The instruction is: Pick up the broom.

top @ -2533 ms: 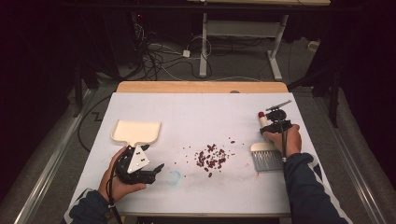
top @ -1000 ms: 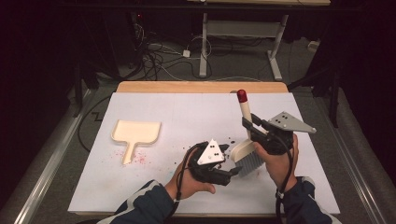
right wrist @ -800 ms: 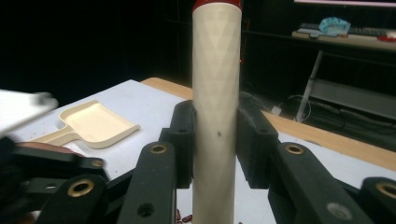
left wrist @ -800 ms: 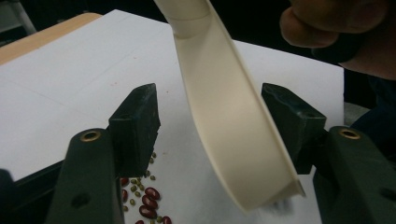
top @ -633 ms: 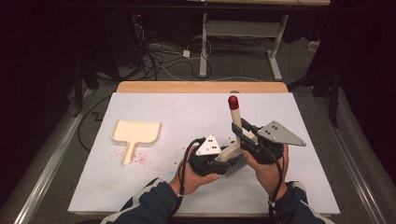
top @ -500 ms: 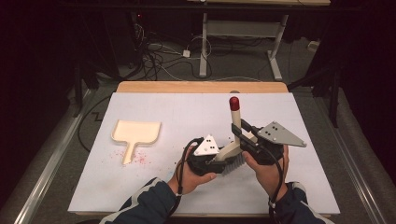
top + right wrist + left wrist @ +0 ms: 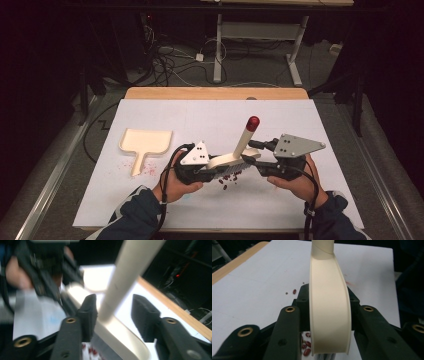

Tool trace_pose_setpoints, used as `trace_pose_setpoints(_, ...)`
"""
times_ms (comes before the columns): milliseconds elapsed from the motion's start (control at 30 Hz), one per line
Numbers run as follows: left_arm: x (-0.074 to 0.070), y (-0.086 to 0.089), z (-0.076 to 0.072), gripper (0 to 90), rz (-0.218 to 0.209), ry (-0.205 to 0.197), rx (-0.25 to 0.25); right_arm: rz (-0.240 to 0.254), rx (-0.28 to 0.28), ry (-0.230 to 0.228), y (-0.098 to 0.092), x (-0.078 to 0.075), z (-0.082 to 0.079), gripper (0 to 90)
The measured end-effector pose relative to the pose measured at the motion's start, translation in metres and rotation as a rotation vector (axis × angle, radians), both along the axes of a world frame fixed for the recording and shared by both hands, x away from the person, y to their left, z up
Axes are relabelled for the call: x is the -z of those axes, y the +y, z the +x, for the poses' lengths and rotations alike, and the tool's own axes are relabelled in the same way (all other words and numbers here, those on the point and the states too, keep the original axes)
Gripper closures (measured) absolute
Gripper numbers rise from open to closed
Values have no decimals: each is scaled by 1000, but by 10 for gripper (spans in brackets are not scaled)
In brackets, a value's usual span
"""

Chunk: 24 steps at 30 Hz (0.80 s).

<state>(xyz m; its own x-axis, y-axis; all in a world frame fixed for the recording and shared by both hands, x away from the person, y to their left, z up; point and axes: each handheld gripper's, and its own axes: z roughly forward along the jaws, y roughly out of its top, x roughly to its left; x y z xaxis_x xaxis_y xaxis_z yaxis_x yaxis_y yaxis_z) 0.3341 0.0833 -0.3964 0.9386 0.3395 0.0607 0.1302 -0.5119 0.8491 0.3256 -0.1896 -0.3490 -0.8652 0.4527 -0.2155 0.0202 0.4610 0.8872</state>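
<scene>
A cream brush (image 7: 231, 159) with a red-tipped handle (image 7: 246, 136) hangs just above a scatter of red beans (image 7: 228, 179) at the table's front middle. My left gripper (image 7: 221, 171) comes in from the left and is shut on the brush head; in the left gripper view the cream back (image 7: 329, 302) is clamped between both fingers (image 7: 289, 322). My right gripper (image 7: 256, 163) faces it from the right. Its jaws have just been opening. In the right gripper view the handle (image 7: 130, 270) stands between them, close to one finger (image 7: 88, 312), with a clear gap to the other.
A cream dustpan (image 7: 145, 142) lies on the white table cover (image 7: 310, 125) at the left, with reddish specks by its handle. Beyond the table's wooden far edge (image 7: 215, 93) are cables and desk legs on a dark floor.
My left gripper came from beside the dustpan to the middle and closed on the brush head. My right gripper brought the brush there from the right and has loosened around its handle.
</scene>
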Motion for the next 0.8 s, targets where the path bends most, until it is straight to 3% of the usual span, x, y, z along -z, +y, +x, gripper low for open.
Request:
trace_pose_setpoints(67, 3, 8, -6, 663, 27, -2, 41, -76, -67, 37, -1, 7, 5, 472)
trace_pose_setpoints(133, 5, 10, -8, 662, 34, 3, 54, -128, -131, 65, -1, 17, 10, 465)
trace_pose_setpoints(267, 13, 16, -16, 662, 71, 21, 131, -181, -208, 141, 6, 37, 16, 420)
trace_pose_setpoints(300, 13, 16, -16, 662, 71, 21, 131, -181, -208, 141, 6, 37, 16, 420)
trace_pose_setpoints(433, 14, 17, -19, 661, 55, 35, 190, -233, -324, 193, 18, 52, 15, 481)
trace_pose_setpoints(500, 13, 16, -19, 661, 46, 39, 197, -237, -369, 200, 22, 57, 16, 569)
trace_pose_setpoints(667, 14, 17, -16, 626, 44, 37, 195, -200, -399, 235, 23, 61, 18, 642)
trace_pose_setpoints(700, 14, 18, -15, 602, 26, 39, 180, -199, -398, 239, 23, 62, 17, 656)
trace_pose_setpoints(800, 15, 20, -12, 567, 13, 51, 176, -196, -408, 203, 25, 59, 17, 676)
